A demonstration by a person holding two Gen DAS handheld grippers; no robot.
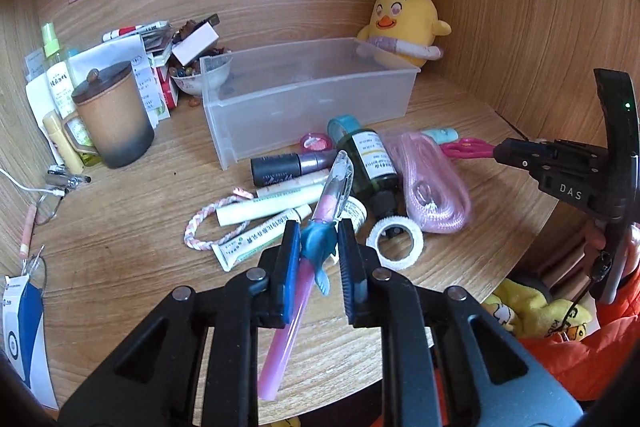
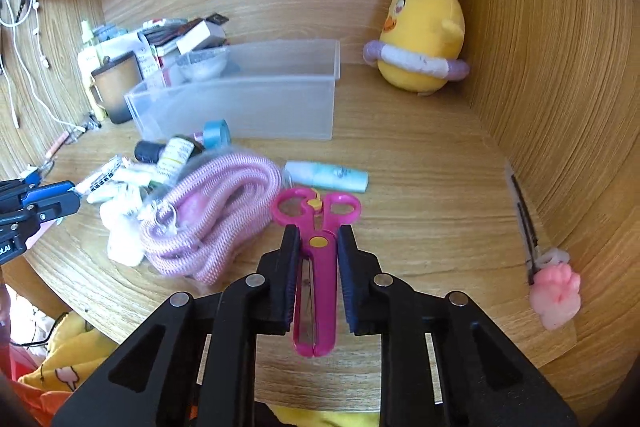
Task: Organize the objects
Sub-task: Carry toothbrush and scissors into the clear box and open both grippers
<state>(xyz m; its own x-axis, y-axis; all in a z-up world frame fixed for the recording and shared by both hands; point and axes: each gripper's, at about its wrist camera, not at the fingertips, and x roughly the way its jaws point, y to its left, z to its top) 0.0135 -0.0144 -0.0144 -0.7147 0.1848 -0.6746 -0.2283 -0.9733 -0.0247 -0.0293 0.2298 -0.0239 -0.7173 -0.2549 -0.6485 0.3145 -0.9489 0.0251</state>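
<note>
My left gripper [image 1: 319,233] is closed around a pink pen [image 1: 304,275] with a blue dolphin charm and a clear cap; the pen runs lengthwise between the jaws. My right gripper [image 2: 318,233] is closed around pink scissors [image 2: 316,267], handles pointing away from me. A clear plastic bin [image 1: 308,95] stands empty behind the pile; it also shows in the right wrist view [image 2: 248,95]. The pile holds tubes [image 1: 260,207], a dark green bottle [image 1: 372,163], a pink cord [image 1: 432,187] and a white tape roll [image 1: 394,239].
A brown lidded mug [image 1: 114,119] and cluttered boxes stand at left. A yellow chick plush [image 1: 400,23] sits in the back corner. A light blue tube [image 2: 326,177] lies beyond the scissors. A pink charm [image 2: 556,291] lies by the right wall. The desk edge curves near me.
</note>
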